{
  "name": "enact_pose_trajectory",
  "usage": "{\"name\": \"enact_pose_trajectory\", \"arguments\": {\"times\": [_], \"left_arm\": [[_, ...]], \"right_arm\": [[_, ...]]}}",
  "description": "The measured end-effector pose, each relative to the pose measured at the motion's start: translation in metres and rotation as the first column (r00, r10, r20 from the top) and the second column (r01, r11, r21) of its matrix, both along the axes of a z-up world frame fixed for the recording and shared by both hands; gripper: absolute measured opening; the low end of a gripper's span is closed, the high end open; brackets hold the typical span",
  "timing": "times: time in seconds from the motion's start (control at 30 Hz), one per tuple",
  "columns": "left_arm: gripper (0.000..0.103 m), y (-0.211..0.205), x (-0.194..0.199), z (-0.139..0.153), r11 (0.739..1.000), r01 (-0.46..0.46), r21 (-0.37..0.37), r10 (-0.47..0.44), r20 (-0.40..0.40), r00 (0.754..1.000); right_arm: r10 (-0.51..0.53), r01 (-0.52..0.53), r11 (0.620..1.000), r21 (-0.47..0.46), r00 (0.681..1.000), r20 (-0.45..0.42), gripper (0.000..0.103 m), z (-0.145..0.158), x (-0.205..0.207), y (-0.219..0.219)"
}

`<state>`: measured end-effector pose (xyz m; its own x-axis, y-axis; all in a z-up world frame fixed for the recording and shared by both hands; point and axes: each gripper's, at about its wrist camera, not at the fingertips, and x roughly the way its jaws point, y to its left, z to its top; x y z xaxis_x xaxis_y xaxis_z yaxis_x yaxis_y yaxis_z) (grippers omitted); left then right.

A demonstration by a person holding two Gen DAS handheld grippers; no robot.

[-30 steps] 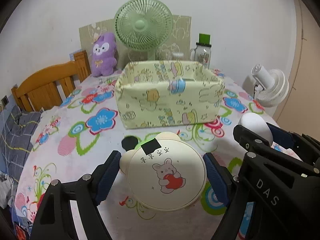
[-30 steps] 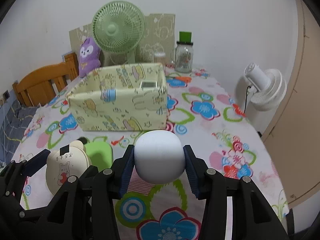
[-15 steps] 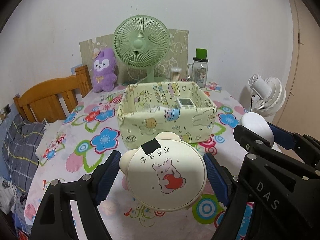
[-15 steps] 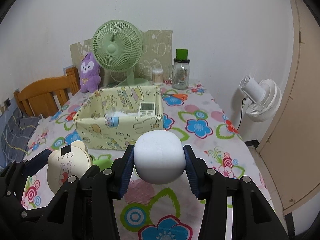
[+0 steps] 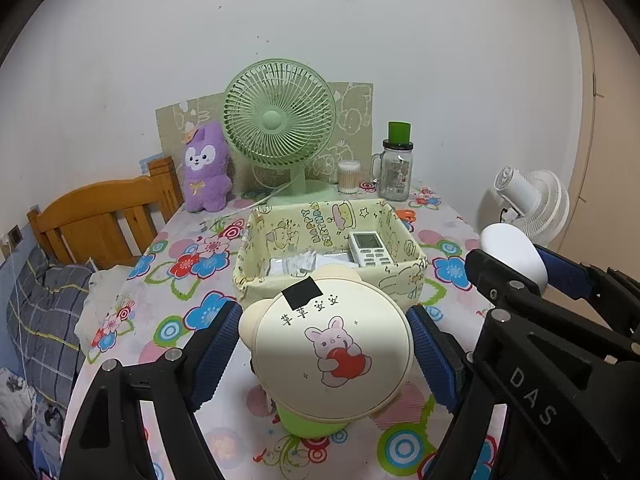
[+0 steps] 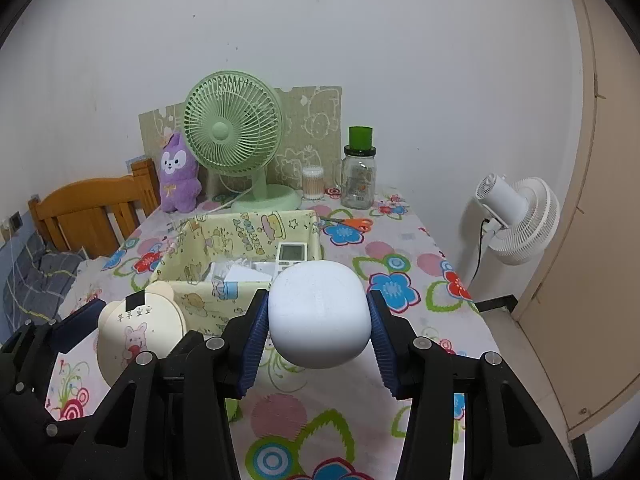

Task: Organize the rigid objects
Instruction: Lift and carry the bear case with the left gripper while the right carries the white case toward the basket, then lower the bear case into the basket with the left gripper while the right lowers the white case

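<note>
My left gripper (image 5: 326, 346) is shut on a cream bear-shaped container (image 5: 332, 354) with a rabbit print, held above the table in front of the yellow fabric box (image 5: 404, 280). A green piece (image 5: 310, 426) shows under the container. My right gripper (image 6: 318, 318) is shut on a white rounded object (image 6: 318, 314), also held up, just right of the left gripper. The box (image 6: 208, 290) holds a white remote (image 5: 368, 248) and some white items. The cream container also shows in the right wrist view (image 6: 138, 330).
A green desk fan (image 5: 280, 128), purple plush (image 5: 206, 168), glass jar with green lid (image 5: 396, 168) and cotton-swab tub (image 5: 348, 176) stand at the table's far edge. Orange scissors (image 6: 352, 222) lie behind the box. A white fan (image 6: 516, 216) stands off the right edge, a wooden chair (image 5: 104, 220) at the left.
Both grippers have risen with their objects, so the inside of the box now shows. The grips are unchanged.
</note>
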<state>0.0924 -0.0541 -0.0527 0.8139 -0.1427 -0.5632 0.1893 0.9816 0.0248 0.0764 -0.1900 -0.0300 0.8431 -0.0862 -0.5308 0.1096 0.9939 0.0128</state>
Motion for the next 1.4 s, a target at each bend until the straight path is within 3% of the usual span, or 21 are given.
{"name": "enact_pose_trajectory", "arguments": {"times": [1.4], "left_arm": [[0.084,-0.009,0.111,-0.006,1.000,-0.009,-0.006,0.009,-0.042,0.999]], "right_arm": [[0.025,-0.026,0.999,-0.019,1.000,-0.015,0.051,0.001,0.117,0.005]]}}
